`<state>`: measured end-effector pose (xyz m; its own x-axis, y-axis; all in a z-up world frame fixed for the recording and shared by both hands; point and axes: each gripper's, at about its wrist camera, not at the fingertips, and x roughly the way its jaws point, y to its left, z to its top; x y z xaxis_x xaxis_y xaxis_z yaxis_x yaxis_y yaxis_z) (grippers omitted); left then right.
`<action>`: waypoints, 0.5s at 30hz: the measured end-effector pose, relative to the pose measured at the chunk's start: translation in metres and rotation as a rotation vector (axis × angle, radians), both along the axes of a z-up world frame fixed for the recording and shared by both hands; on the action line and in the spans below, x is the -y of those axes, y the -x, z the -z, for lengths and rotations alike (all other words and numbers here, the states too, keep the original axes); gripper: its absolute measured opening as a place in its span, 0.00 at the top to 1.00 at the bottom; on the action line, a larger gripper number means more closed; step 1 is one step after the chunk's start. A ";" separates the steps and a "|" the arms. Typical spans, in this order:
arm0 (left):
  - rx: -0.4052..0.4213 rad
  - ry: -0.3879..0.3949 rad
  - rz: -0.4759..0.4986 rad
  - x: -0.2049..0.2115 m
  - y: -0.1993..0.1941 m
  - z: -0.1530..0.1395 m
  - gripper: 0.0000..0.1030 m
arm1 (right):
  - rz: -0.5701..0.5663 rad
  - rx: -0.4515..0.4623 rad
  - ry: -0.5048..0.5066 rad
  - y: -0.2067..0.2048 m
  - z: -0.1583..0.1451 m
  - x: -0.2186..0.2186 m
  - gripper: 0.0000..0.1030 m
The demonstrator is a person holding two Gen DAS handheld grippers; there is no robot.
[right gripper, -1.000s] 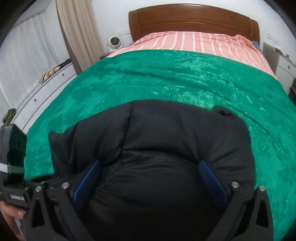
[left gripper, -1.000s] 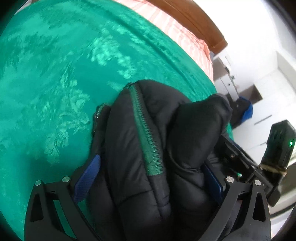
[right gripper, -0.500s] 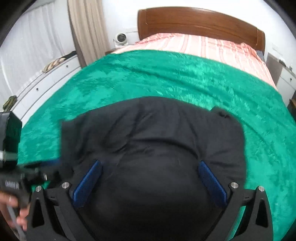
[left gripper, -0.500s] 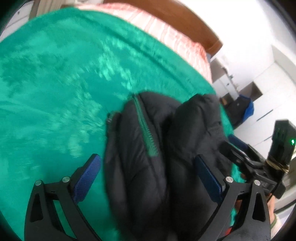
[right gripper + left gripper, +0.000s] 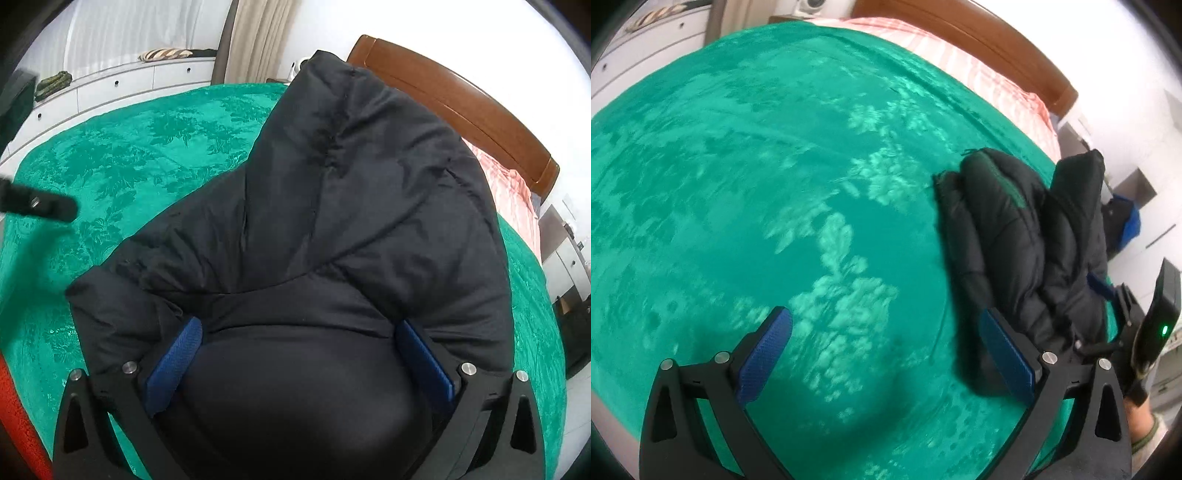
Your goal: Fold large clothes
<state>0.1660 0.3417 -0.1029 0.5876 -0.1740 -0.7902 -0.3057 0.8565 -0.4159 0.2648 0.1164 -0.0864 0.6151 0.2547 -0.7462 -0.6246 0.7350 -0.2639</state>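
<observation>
One black jacket, two grippers. The left gripper hangs over bare green bedspread, its blue fingers spread wide with nothing between them. To its right the jacket lies bunched near the bed's right edge, a green zipper showing on it. The right gripper has its fingers wide apart with the jacket's bulk filling the gap; I cannot tell whether they pinch it. Beyond: one wooden headboard, a pink striped sheet, white drawers, a beige curtain.
</observation>
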 end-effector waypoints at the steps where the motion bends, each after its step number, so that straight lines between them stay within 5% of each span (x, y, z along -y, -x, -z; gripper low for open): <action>1: 0.001 -0.019 -0.008 0.001 0.003 -0.001 0.02 | 0.002 -0.003 -0.008 0.001 -0.004 0.001 0.00; 6: 0.031 -0.267 -0.045 0.020 0.020 -0.024 0.02 | 0.038 0.004 -0.190 0.026 -0.042 0.038 0.01; 9: 0.037 -0.339 -0.054 0.027 0.024 -0.034 0.02 | 0.069 0.023 -0.286 0.051 -0.058 0.069 0.01; 15: 0.025 -0.441 -0.065 0.033 0.024 -0.044 0.02 | 0.145 0.026 -0.309 0.084 -0.055 0.120 0.01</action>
<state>0.1420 0.3089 -0.0584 0.6060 0.2141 -0.7661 -0.3593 0.9329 -0.0235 0.1805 -0.0036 -0.0317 0.6794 0.3745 -0.6309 -0.5037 0.8634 -0.0299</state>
